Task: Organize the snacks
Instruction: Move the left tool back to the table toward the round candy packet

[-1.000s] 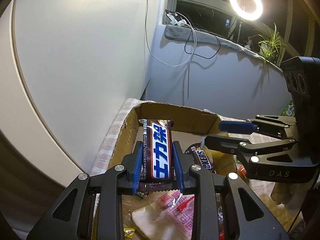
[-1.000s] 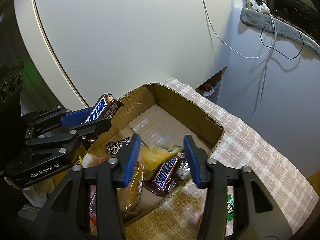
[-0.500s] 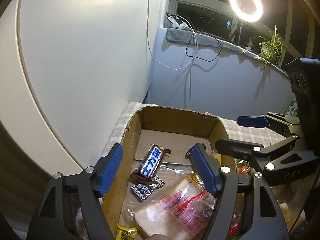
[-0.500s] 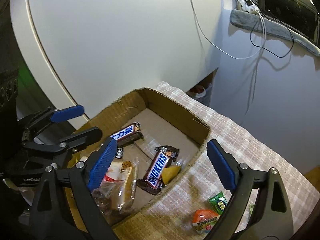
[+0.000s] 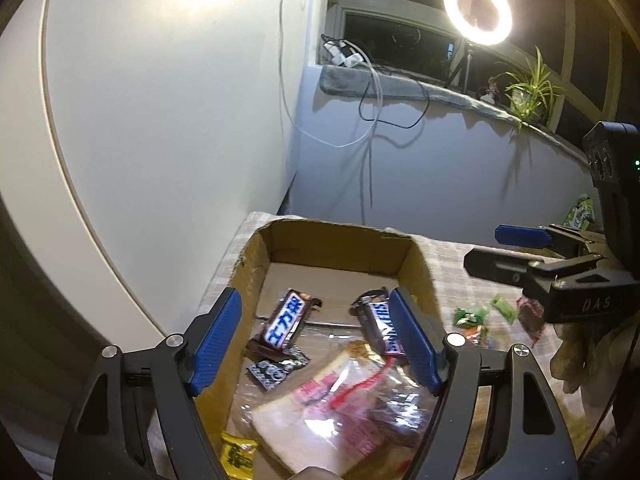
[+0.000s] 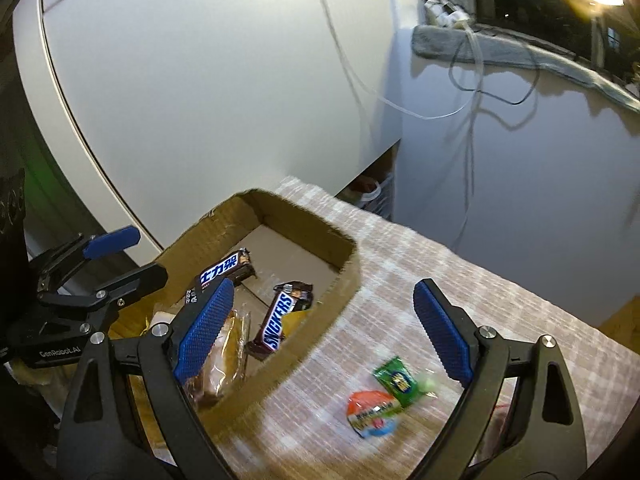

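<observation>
Snacks sit partly sorted: 2 chocolate bars (image 5: 286, 322) lie flat in the cardboard box (image 5: 340, 236), while small packets (image 6: 396, 376) wait on the checked cloth (image 6: 460, 280). Left gripper (image 5: 316, 340) hovers wide and empty over the box; right gripper (image 6: 320, 340), equally wide, straddles its wall, seemingly heading for the packets.

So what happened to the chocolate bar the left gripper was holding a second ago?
The left gripper let go: the blue-label chocolate bar now lies inside the cardboard box, and its jaws stand wide open. The right gripper also opened and moved off the box, toward the small candies on the checked cloth. The Snickers bar and bread packet stayed in the box.
</observation>
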`<state>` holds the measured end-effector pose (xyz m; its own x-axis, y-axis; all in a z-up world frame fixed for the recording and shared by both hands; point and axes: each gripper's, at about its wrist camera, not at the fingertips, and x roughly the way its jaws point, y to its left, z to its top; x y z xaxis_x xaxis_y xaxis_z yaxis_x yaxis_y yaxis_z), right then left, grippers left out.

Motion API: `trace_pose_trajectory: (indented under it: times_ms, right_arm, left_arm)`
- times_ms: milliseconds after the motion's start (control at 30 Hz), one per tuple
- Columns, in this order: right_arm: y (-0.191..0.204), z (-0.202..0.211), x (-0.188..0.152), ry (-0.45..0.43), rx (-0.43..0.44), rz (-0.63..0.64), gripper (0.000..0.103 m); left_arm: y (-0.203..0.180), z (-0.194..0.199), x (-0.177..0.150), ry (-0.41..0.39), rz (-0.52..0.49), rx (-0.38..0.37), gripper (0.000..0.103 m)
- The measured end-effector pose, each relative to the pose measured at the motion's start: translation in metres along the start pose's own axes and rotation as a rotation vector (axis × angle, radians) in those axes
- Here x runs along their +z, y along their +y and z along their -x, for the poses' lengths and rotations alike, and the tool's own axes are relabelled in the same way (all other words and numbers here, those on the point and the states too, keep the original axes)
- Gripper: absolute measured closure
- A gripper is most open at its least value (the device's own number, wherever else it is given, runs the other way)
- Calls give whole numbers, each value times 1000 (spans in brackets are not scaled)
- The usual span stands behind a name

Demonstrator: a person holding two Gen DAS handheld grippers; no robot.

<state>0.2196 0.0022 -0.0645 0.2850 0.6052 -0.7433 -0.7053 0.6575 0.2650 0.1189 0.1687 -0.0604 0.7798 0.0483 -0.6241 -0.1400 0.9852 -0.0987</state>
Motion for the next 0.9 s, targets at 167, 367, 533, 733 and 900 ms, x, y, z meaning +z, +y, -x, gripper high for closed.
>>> trace_pose_trajectory:
  times_ms: [167, 367, 533, 733, 900]
  right_arm:
    - [-16, 35, -8, -70, -64, -1, 10]
    - [-49, 72, -21, -92, -164, -16, 10]
    - [-86, 101, -42, -66, -210, -62, 10]
    - [-130, 131, -75, -40, -266, -138, 10]
    - [-150, 139, -92, -21, -268, -175, 10]
  left_arm:
    - [-16, 9, -1, -10, -8, -23, 27]
    - [-43, 13, -2, -16, -29, -73, 27]
    - [-71, 16, -6, -16, -54, -115, 27]
    - [-101, 15, -13, -8, -68, -174, 27]
    - [-127, 6, -25, 24, -77, -217, 29]
